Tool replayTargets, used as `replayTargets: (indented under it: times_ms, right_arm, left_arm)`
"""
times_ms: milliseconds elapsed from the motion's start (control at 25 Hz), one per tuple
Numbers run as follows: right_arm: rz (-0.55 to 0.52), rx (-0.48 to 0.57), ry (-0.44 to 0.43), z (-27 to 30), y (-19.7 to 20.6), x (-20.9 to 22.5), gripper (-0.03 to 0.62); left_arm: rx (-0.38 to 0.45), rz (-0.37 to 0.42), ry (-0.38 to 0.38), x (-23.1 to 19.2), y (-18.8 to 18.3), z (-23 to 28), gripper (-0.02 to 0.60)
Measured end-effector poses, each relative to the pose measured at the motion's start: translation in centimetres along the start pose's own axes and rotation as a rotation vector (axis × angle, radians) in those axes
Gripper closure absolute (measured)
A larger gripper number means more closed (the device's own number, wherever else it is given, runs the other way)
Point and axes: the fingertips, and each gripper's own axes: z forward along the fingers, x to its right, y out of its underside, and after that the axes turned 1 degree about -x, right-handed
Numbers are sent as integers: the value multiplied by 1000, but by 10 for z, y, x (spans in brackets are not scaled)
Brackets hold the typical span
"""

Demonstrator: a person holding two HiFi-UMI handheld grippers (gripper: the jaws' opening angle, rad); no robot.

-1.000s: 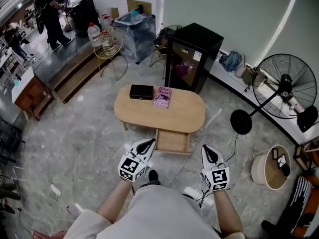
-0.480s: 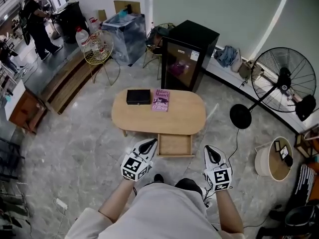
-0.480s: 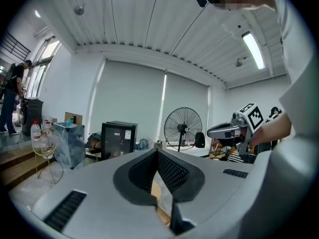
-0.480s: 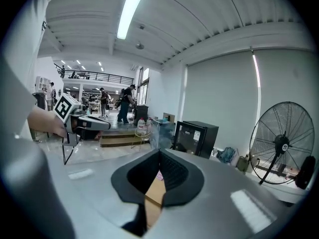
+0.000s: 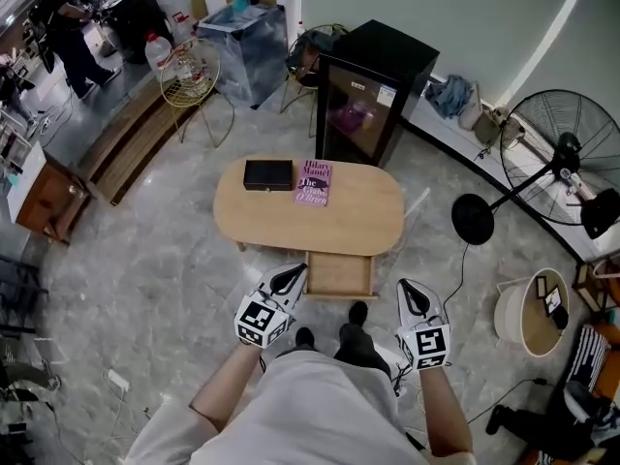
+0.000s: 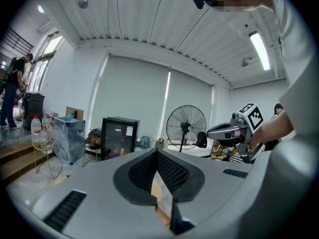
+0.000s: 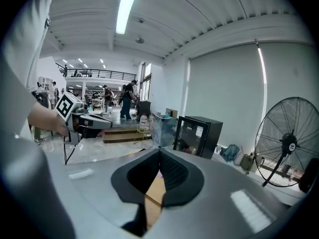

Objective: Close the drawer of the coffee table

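Note:
An oval wooden coffee table [image 5: 363, 223] stands on the grey floor ahead of me, its drawer [image 5: 339, 274] pulled out toward me. My left gripper [image 5: 294, 276] hangs shut and empty just left of the drawer's front corner, apart from it. My right gripper [image 5: 408, 291] is shut and empty to the right of the drawer. In the left gripper view the jaws [image 6: 158, 153] meet at the tips, and the right gripper [image 6: 234, 130] shows beyond. In the right gripper view the jaws [image 7: 159, 151] are together, with a strip of the tabletop [image 7: 155, 190] showing below them.
A black box [image 5: 268, 174] and a purple book [image 5: 313, 182] lie on the tabletop. Behind stands a black mini fridge [image 5: 373, 90]. A floor fan [image 5: 562, 163] and its round base [image 5: 472, 219] are at the right. A round tub [image 5: 528, 313] sits further right. Cables trail on the floor.
Both grippers have moved forward toward the table, which now looks closer. My feet have stepped in below the drawer. The jaws stayed shut.

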Motion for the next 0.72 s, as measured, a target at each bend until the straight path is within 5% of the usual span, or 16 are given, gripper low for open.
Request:
replayTargets:
  times_ms: [440, 720]
  right_arm:
    - [0, -58, -158, 65, 36, 55, 583]
    - [8, -151, -299, 112, 102, 79, 585]
  left_arm:
    - [-69, -51, -106, -11, 25, 68, 575]
    - [-161, -115, -178, -27, 90, 117, 575]
